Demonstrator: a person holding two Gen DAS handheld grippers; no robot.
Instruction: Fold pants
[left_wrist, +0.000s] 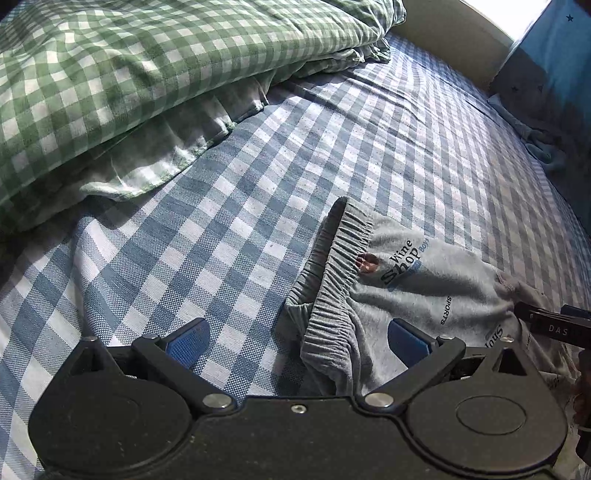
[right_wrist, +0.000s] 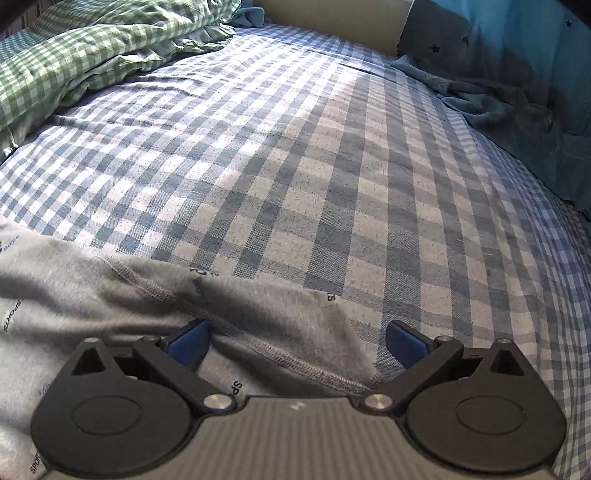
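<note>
Grey printed pants (left_wrist: 417, 291) lie on the blue checked bed sheet (left_wrist: 229, 206). Their ribbed elastic waistband (left_wrist: 332, 273) faces my left gripper (left_wrist: 295, 343), which is open just above the waist end, its right blue pad (left_wrist: 406, 339) over the fabric. In the right wrist view the pants (right_wrist: 110, 306) fill the lower left, with a stitched hem edge (right_wrist: 295, 358) between the fingers. My right gripper (right_wrist: 295, 343) is open and hovers over that hem. The right gripper also shows at the right edge of the left wrist view (left_wrist: 554, 325).
A green checked duvet (left_wrist: 110, 85) is heaped at the back left. A blue star-patterned pillow (right_wrist: 517, 74) and a crumpled teal cloth (right_wrist: 476, 103) lie at the back right. A beige headboard (right_wrist: 332, 22) runs along the far edge.
</note>
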